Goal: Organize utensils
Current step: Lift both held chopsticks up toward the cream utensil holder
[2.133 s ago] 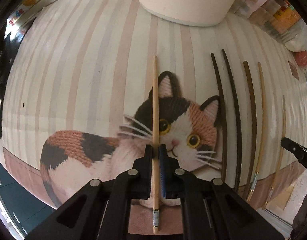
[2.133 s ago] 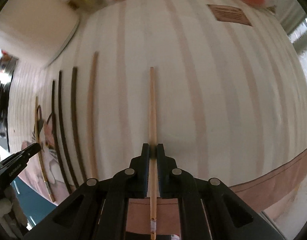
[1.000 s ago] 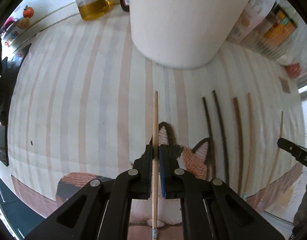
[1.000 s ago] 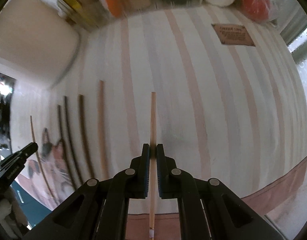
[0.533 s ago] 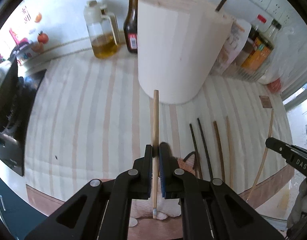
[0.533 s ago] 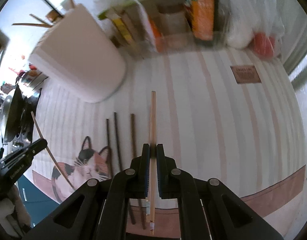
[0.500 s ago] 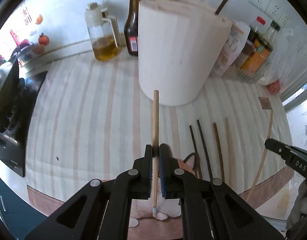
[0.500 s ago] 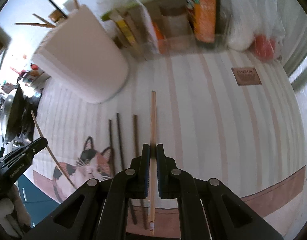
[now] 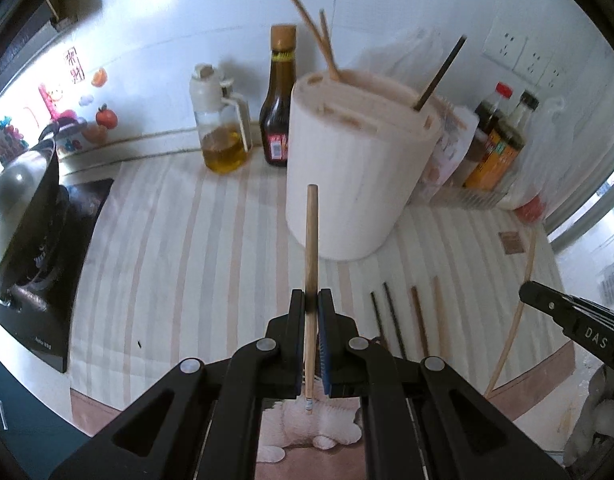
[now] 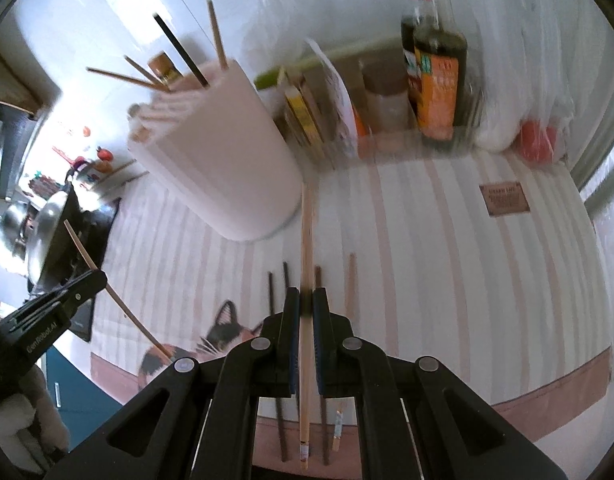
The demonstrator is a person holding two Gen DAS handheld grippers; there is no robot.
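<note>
Above the striped desk [image 9: 155, 240], both grippers, left [image 9: 312, 304] and right [image 10: 306, 300], have lifted clamped chopsticks [image 9: 311, 248] toward the white holder [image 9: 355, 176]; insertion comes next.

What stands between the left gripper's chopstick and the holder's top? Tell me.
Nothing visible stands between them. The left gripper holds its chopstick in open air before the holder; chopsticks already stand in some slots, others look free.

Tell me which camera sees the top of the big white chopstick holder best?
The left wrist view: the holder stands upright there and its slotted top shows clearly. In the right wrist view the holder looks tilted and blurred, with its top mostly hidden.
</note>
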